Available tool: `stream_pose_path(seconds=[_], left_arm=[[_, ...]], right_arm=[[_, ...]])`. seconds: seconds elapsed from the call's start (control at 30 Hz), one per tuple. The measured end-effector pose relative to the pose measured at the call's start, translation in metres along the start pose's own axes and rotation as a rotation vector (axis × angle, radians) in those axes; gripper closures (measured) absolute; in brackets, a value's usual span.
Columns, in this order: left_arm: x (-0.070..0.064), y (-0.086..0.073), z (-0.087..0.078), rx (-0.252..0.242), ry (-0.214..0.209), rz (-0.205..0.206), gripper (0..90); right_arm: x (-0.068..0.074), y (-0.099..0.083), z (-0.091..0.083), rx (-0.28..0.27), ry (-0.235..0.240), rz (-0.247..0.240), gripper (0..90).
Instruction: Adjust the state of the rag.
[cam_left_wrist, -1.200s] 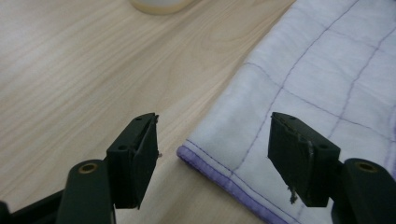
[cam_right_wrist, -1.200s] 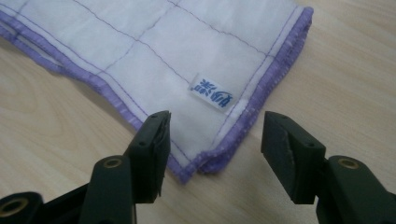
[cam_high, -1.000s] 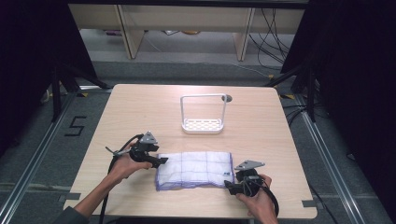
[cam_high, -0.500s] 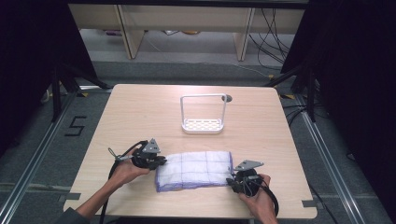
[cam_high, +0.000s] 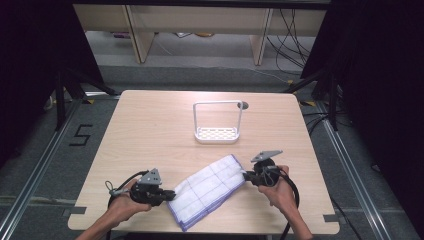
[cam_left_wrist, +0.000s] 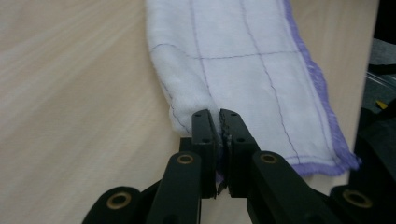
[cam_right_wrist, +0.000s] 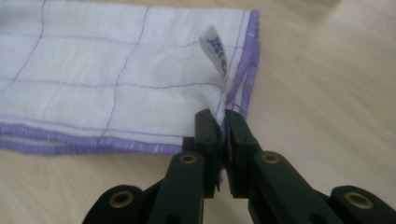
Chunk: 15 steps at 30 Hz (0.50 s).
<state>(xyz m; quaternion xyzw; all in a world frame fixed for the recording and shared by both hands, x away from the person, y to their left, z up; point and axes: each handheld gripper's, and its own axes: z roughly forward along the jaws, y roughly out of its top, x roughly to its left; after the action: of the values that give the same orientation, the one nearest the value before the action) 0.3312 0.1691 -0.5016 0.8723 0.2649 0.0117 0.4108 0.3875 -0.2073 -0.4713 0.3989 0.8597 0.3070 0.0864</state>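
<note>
Pinching a folded white cloth (cam_high: 207, 190) at opposite ends, both tools are clamped on fabric. The left tool (cam_high: 169, 194) has its jaws closed on the cloth's near-left end; in the left gripper view (cam_left_wrist: 219, 125) the two black jaws meet over a bunched fold of the white weave, with thin dark grid lines and a purple stitched hem (cam_left_wrist: 322, 84) running away along one side. The right tool (cam_high: 246, 175) grips the far-right corner; in the right gripper view (cam_right_wrist: 220, 122) its jaws are shut on the purple-edged corner, just below a small white label (cam_right_wrist: 214, 50) with blue print that stands up from the hem. The print is too blurred to read.

Each tool is held by a hand, the left hand (cam_high: 120, 205) at the desk's near-left edge and the right hand (cam_high: 278, 189) towards the near right, with black cables looping beside them.

Between the tools the cloth lies slantwise on the wooden desk (cam_high: 150, 130), its left end nearer the person, its right end farther up.

Farther back, near the desk's middle, stands a white rack (cam_high: 217, 122) with a perforated base and a tall wire loop, well apart from the cloth.
</note>
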Motion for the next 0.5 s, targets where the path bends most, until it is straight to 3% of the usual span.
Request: stream_pose_path(seconds=[0.07,0.2,0.23,0.3,0.33,0.37,0.4,0.47,0.5], left_arm=[[-0.01,-0.001,0.004,0.005,-0.044,0.004,84.6],[-0.029,0.001,0.013,0.017,-0.074,0.012,84.5],[-0.032,0.002,0.015,0.014,-0.076,0.027,84.4],[-0.038,0.002,0.018,0.023,-0.069,0.045,84.4],[-0.04,0.003,0.02,0.02,-0.075,0.041,84.5],[-0.039,0.003,0.02,0.033,-0.076,0.064,84.5],[-0.042,0.003,0.022,0.016,-0.085,0.047,84.5],[-0.045,0.004,0.024,0.024,-0.079,0.054,84.5],[-0.046,0.004,0.025,0.013,-0.092,0.053,84.4]], right_arm=[[-0.001,0.013,0.004,0.025,-0.006,-0.018,85.6],[-0.004,0.043,0.017,0.069,-0.016,-0.052,85.6],[-0.007,0.047,0.021,0.057,-0.025,-0.101,85.6],[-0.006,0.056,0.029,0.072,-0.026,-0.093,85.6],[-0.004,0.06,0.031,0.091,-0.029,-0.065,85.6],[-0.003,0.063,0.036,0.091,-0.017,-0.069,85.6],[-0.002,0.065,0.038,0.108,-0.028,-0.043,85.6],[-0.004,0.069,0.044,0.091,-0.013,-0.074,85.6],[-0.002,0.07,0.045,0.105,-0.015,-0.045,85.5]])
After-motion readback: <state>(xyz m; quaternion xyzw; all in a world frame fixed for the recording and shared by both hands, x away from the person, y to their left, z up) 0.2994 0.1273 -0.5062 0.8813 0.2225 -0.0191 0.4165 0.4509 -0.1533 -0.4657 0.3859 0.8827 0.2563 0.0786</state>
